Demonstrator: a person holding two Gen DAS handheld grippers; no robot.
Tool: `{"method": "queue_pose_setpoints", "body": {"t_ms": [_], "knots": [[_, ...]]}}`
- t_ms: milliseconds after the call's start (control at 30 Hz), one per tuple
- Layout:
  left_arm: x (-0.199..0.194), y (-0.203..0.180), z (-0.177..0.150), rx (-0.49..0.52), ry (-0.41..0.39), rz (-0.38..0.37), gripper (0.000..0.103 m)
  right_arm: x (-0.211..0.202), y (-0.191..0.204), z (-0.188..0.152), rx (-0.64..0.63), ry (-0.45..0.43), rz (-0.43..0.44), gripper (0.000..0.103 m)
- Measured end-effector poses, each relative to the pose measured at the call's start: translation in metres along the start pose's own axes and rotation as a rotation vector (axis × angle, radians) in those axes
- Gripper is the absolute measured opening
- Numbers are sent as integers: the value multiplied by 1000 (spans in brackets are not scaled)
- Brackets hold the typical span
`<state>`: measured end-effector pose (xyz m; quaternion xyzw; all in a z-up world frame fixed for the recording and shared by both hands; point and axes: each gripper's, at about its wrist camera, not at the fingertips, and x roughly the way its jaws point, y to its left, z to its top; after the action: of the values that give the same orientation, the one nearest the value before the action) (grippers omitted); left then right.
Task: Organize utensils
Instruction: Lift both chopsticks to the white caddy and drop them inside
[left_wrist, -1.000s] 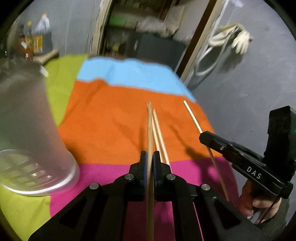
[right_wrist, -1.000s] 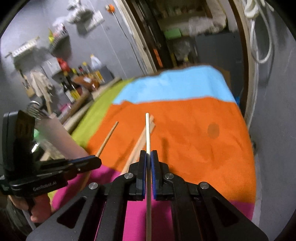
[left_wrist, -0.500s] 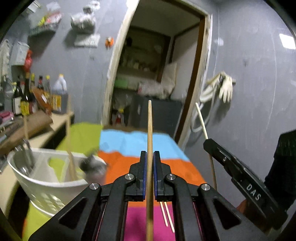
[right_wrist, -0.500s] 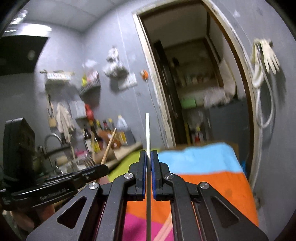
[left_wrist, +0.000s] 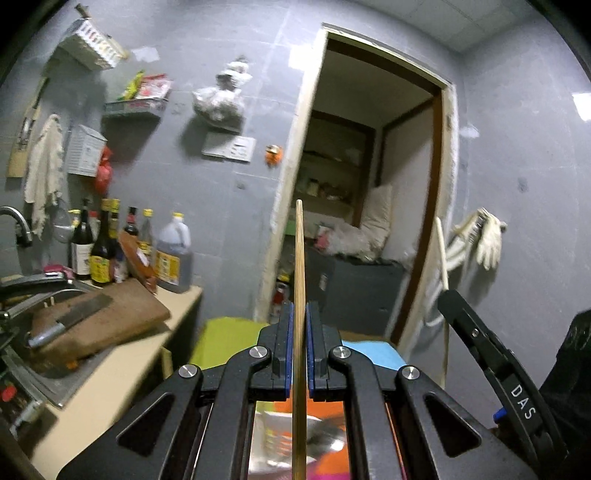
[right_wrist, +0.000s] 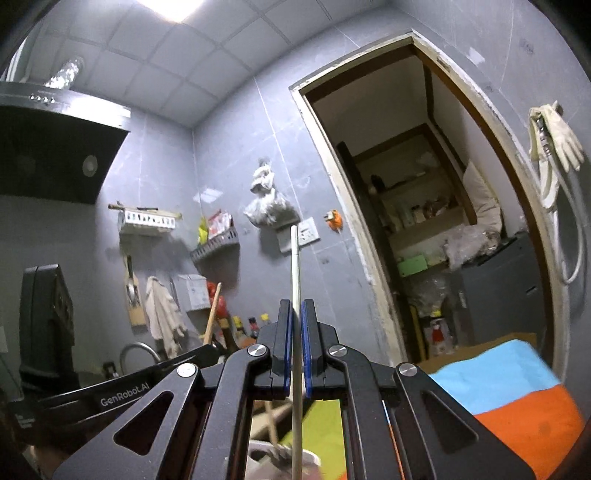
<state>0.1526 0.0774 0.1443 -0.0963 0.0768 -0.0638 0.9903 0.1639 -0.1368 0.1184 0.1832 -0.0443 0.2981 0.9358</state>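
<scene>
My left gripper (left_wrist: 299, 314) is shut on a brown wooden chopstick (left_wrist: 300, 254), which points forward and up toward the doorway. My right gripper (right_wrist: 294, 310) is shut on a paler chopstick (right_wrist: 294, 266), also tilted upward. In the left wrist view the right gripper (left_wrist: 445, 295) shows at the right with its pale chopstick (left_wrist: 441, 251). The right wrist view has the left gripper (right_wrist: 212, 349) at the left with the brown chopstick (right_wrist: 213, 310). A white utensil holder (left_wrist: 280, 421) shows blurred below, between the gripper arms, with a utensil in it.
The striped cloth (right_wrist: 517, 406) covers the table below and to the right. At the left a counter (left_wrist: 110, 373) carries a cutting board with a cleaver (left_wrist: 70, 317), several bottles (left_wrist: 110, 251) and a sink (left_wrist: 22, 362). A doorway (left_wrist: 369, 221) lies ahead.
Both grippers have risen off the cloth and tipped upward, each still gripping its chopstick. The views swung from the table to the wall and doorway, and the holder now sits beneath them.
</scene>
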Motion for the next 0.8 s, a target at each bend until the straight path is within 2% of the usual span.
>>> {"method": "queue_pose_setpoints", "body": {"t_ms": [433, 667, 800], "knots": [[9, 103, 13, -163, -85, 113, 4, 46, 11, -30, 104, 10, 48, 3], [16, 119, 8, -205, -127, 168, 4, 58, 18, -45, 77, 11, 28, 3], [19, 123, 7, -224, -150, 174, 4, 63, 22, -54, 44, 23, 10, 3]]}}
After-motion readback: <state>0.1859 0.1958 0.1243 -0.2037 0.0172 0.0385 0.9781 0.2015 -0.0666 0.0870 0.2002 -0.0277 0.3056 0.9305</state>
